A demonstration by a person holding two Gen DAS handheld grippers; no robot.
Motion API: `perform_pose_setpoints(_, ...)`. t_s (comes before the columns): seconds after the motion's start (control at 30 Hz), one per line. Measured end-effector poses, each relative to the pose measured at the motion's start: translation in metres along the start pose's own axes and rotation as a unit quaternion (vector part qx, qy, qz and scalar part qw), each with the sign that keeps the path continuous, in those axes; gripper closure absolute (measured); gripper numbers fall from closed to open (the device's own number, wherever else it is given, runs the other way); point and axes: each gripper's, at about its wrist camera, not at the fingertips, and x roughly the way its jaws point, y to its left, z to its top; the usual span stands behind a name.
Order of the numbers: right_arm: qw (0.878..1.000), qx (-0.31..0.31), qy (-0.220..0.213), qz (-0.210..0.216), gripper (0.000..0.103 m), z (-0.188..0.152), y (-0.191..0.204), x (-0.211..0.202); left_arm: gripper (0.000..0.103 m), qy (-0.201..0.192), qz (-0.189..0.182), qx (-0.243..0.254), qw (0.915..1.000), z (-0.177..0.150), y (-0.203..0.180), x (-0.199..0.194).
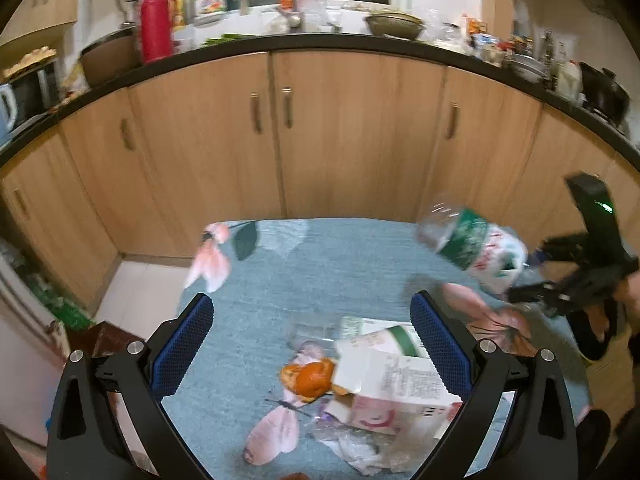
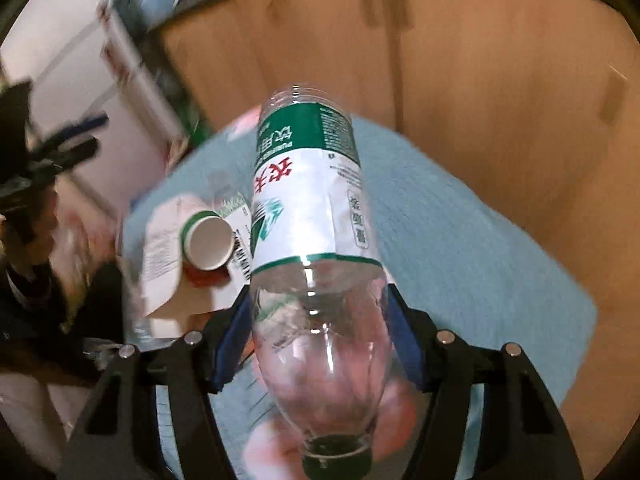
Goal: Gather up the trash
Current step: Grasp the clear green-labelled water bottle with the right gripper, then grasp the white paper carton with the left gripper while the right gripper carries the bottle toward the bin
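Green-white "农夫" label, clear bottle [image 2: 308, 216]

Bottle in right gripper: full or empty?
Empty: the clear plastic bottle shows no liquid in either view; right gripper clamps its clear lower half.

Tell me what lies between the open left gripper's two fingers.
In the left wrist view, the left gripper frames orange peel, a paper cup and a carton on blue cloth.

Clear bottle [image 2: 312, 240] with green-and-white label; blue tablecloth [image 1: 340, 272] with pink flowers; orange peel [image 1: 310, 376].
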Motion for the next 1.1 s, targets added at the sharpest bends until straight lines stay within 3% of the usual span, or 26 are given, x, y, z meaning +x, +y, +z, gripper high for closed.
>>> perform_pose_setpoints(0.1, 0.994, 0.099, -0.054, -0.008, 0.039, -0.056, -0.013, -0.041, 0.008, 0.018, -0.038, 0.016, 0.999, 0.001, -0.011, 0.006)
perform_pose_setpoints(0.2, 0.976, 0.192, -0.102, -0.024, 0.039, -0.12, -0.023, -0.079, 0.008, 0.06, -0.088, 0.023, 0.9941, 0.003, -0.023, 0.021)
perform_pose_setpoints(0.3, 0.963, 0.232, -0.128, -0.044, 0.039, -0.168, -0.024, -0.112, 0.008, 0.107, -0.121, 0.02, 0.9867, 0.005, -0.032, 0.032)
perform_pose_setpoints(0.4, 0.952, 0.264, -0.143, -0.057, 0.039, -0.203, -0.029, -0.13, 0.008, 0.127, -0.123, 0.031, 0.9838, -0.002, -0.04, 0.032)
perform_pose_setpoints(0.57, 0.946, 0.278, -0.154, -0.053, 0.039, -0.211, -0.035, -0.132, 0.008, 0.19, -0.111, 0.049, 0.9743, -0.032, -0.057, 0.057)
perform_pose_setpoints(0.77, 0.951, 0.252, -0.174, -0.038, 0.039, -0.201, -0.019, -0.126, 0.01, 0.19, -0.075, 0.1, 0.9738, -0.063, -0.079, 0.08)
perform_pose_setpoints(0.83, 0.949, 0.255, -0.179, -0.036, 0.039, -0.199, -0.019, -0.127, 0.02, 0.19, -0.089, 0.096, 0.9731, -0.069, -0.075, 0.085)
perform_pose_setpoints(0.9, 0.947, 0.262, -0.183, -0.035, 0.039, -0.2, -0.02, -0.126, 0.045, 0.188, -0.091, 0.081, 0.9746, -0.07, -0.067, 0.085)
perform_pose_setpoints(0.97, 0.944, 0.268, -0.188, -0.036, 0.039, -0.201, -0.02, -0.125, 0.058, 0.193, -0.123, 0.053, 0.972, -0.067, -0.06, 0.084)
perform_pose_setpoints(1.1, 0.939, 0.275, -0.202, -0.032, 0.039, -0.203, -0.022, -0.127, 0.075, 0.173, -0.111, 0.047, 0.9775, -0.065, -0.055, 0.075)
